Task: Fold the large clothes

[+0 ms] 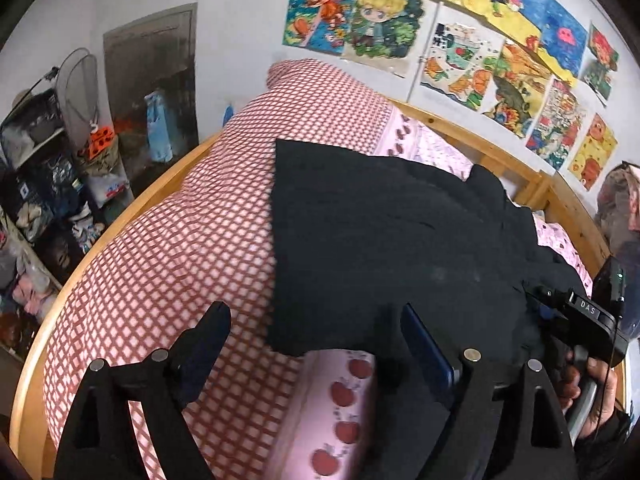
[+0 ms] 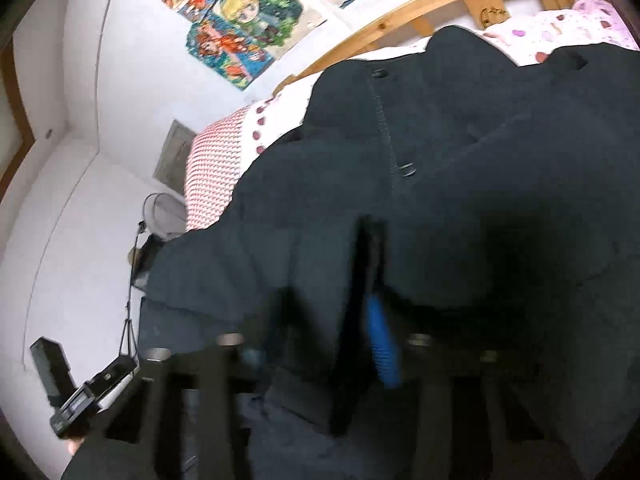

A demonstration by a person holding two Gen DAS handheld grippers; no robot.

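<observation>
Black garment [image 1: 384, 240] mid-frame on checked quilt [image 1: 180, 240]; our left gripper [image 1: 316, 328] spread wide, empty (right gripper [image 2: 332, 280] blurred, grip unclear).

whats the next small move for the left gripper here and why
Probably ease the left gripper forward and close on the near edge of the black garment: its jaws are open and empty just short of that edge, while the right gripper seems buried in fabric.

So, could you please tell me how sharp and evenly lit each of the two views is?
Left wrist view: mostly sharp, evenly lit, fisheye bending the wooden bed frame. Right wrist view: motion-blurred near the gripper, and the black garment reads dark with little detail.
</observation>
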